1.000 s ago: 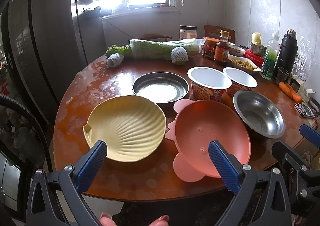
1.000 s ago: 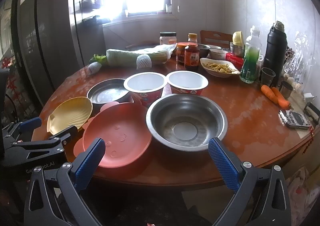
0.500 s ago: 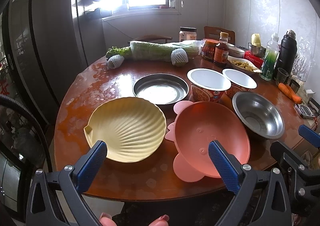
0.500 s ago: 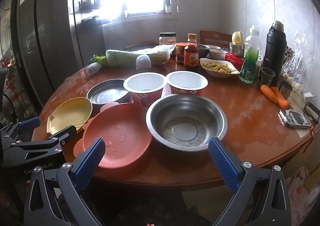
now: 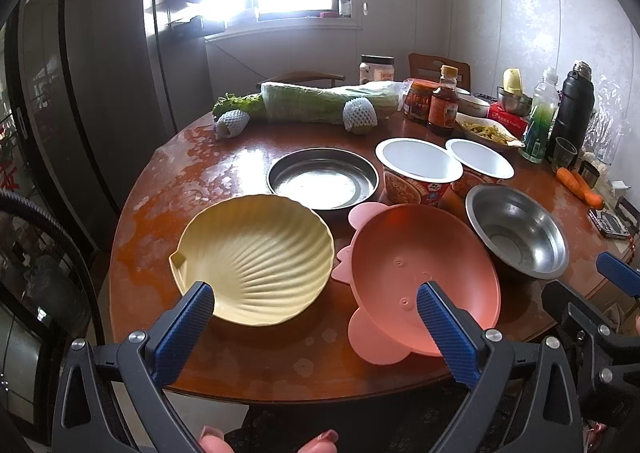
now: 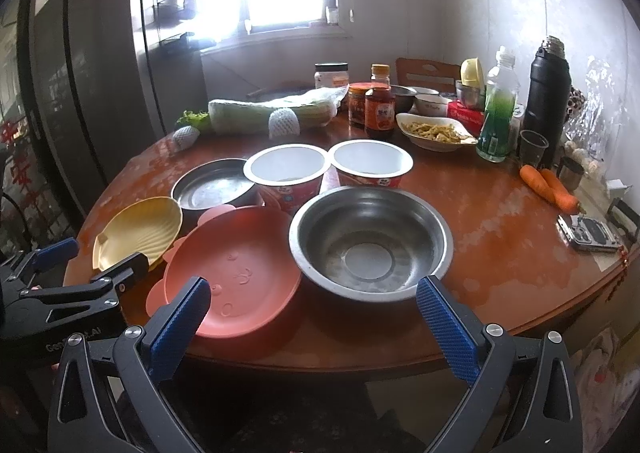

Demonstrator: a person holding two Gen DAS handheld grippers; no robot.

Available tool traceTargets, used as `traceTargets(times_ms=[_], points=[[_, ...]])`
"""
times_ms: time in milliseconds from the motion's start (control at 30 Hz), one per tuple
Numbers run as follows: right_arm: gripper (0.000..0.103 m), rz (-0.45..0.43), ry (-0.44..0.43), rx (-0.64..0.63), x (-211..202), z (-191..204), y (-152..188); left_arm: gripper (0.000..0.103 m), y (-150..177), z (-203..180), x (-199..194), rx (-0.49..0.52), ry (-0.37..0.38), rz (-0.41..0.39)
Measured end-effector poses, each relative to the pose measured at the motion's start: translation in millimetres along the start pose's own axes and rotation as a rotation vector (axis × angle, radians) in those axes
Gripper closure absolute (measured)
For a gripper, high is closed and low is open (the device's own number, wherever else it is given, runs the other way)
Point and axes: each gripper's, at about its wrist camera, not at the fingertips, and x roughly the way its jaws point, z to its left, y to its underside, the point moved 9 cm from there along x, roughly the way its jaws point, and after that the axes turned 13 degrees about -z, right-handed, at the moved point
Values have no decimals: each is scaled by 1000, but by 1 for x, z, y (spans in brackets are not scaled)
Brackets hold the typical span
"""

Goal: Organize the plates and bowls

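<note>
Left wrist view: the left gripper (image 5: pixel 316 315) is hovering at the near edge of the round wooden table (image 5: pixel 168 189), its blue-padded fingers (image 5: pixel 182 323) spread wide and holding nothing. Between those fingers, the yellow shell-shaped plate (image 5: pixel 254 259) is sitting on the near left of the table, with the pink pig-faced bowl (image 5: pixel 420 277) just beside it on the right. Behind the two, a shallow steel dish (image 5: pixel 322 179) is lying flat, and two instant-noodle cups (image 5: pixel 418 169) are standing side by side to its right. A deep steel bowl (image 5: pixel 516 231) is resting just right of the pink bowl, appearing to touch it. At the right edge, the right gripper (image 5: pixel 592 293) is showing from the side.

In the right wrist view, the right gripper (image 6: pixel 312 313) is hanging before the table edge, its jaws also wide apart and empty, framing the steel bowl (image 6: pixel 370 239) and the pink bowl (image 6: pixel 236 273). The yellow plate (image 6: pixel 138 229) is lying farther left, partly behind the left gripper (image 6: pixel 92 263). Far back, wrapped cabbage (image 6: pixel 260 115), sauce jars (image 6: pixel 374 107), a green bottle (image 6: pixel 498 109), a black flask (image 6: pixel 548 93) and two carrots (image 6: pixel 550 185) are crowding the table.
</note>
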Motion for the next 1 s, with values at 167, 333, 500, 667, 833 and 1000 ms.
traceTargets(times_ms=[167,333,500,667,833,1000], points=[[0,-6,2,-9,-1,1,0,1,0,0,0,-3,1,0],[0,-17,3,17,-2,0,-2,1,0,1,1,-7,2,1],[0,-19,-18,60,-1,-2,-6,1,1,6,3,-23,3,5],[0,-2,-71,108,2,1,-9,1,0,22,5,-57,-10,2],[0,-17,-76,60,5,12,-17,1,-3,43,7,-93,-37,-1],[0,-19,-143,-4,12,44,-27,1,-3,77,12,-144,-79,6]])
